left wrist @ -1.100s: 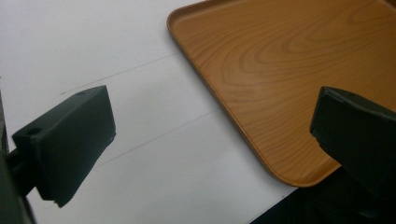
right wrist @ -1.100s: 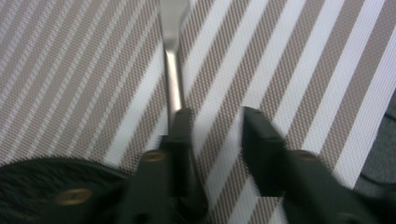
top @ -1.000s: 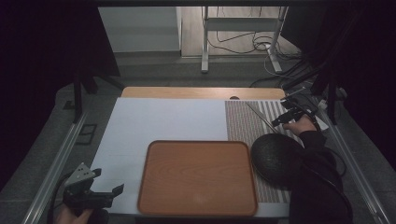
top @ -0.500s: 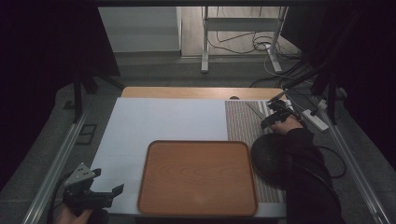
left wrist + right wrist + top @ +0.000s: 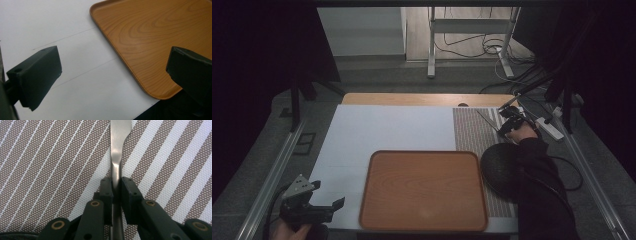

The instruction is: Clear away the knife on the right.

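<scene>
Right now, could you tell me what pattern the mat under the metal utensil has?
The mat is brown mesh with white stripes, clearest in the right gripper view.

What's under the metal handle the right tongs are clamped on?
The striped mat lies directly beneath the metal handle. The right tongs cover its near part; the far end runs out of frame.
</scene>
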